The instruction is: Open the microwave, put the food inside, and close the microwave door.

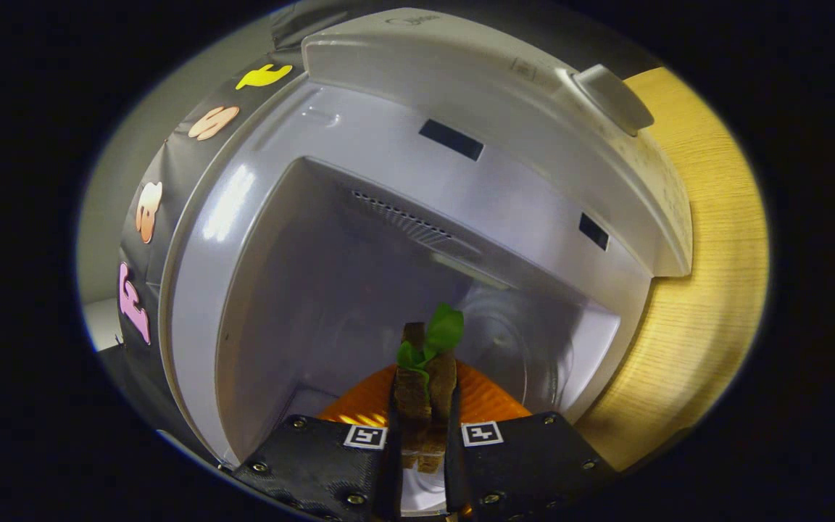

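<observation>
My gripper (423, 409) is shut on the brown stem (417, 388) of an orange ribbed toy pumpkin (493, 402). Green leaves (444, 330) stick out past the fingertips. The pumpkin's body lies close under the fingers, partly hidden by them. Just ahead stands the white microwave (461, 80) with its cavity (330, 290) open toward me. The view is rolled sideways, so the glass turntable (526, 341) on the cavity floor appears to the right of the pumpkin. The pumpkin hangs at the mouth of the cavity; I cannot tell whether it touches the turntable.
The microwave's control panel with a round knob (613, 98) runs along the cavity's far side. A vent grille (403, 217) sits in the inner wall. The light wooden table (715, 254) bears the microwave. Black booth cloth (171, 188) hangs behind it.
</observation>
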Demonstrator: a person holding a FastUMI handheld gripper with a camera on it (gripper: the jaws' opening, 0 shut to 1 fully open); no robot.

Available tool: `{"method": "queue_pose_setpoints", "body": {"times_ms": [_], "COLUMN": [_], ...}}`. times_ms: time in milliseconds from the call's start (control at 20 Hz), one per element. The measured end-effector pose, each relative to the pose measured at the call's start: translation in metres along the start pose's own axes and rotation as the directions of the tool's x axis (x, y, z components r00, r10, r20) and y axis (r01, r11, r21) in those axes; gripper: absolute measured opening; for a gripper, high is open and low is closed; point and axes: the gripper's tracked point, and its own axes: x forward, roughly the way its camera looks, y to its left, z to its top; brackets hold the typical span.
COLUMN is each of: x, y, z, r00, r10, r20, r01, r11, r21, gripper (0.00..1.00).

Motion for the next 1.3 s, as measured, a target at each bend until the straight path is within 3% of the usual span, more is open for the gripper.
{"method": "queue_pose_setpoints", "body": {"times_ms": [400, 700, 1100, 1200, 1300], "x": [0.019, 0.018, -0.007, -0.016, -0.026], "y": [0.002, -0.014, 0.004, 0.002, 0.000], "z": [-0.006, -0.001, 0.033, 0.032, 0.028], "r00": [1.000, 0.998, 1.000, 1.000, 0.999], "r10": [-0.007, -0.055, -0.004, -0.001, 0.000], "r20": [0.027, -0.035, -0.005, -0.022, -0.049], "r01": [0.009, 0.047, 0.002, -0.008, -0.021], "r11": [0.996, 0.980, 0.942, 0.922, 0.911], "r21": [-0.088, -0.195, -0.336, -0.387, -0.413], "gripper": [0.28, 0.55, 0.57, 0.89, 0.89]}}
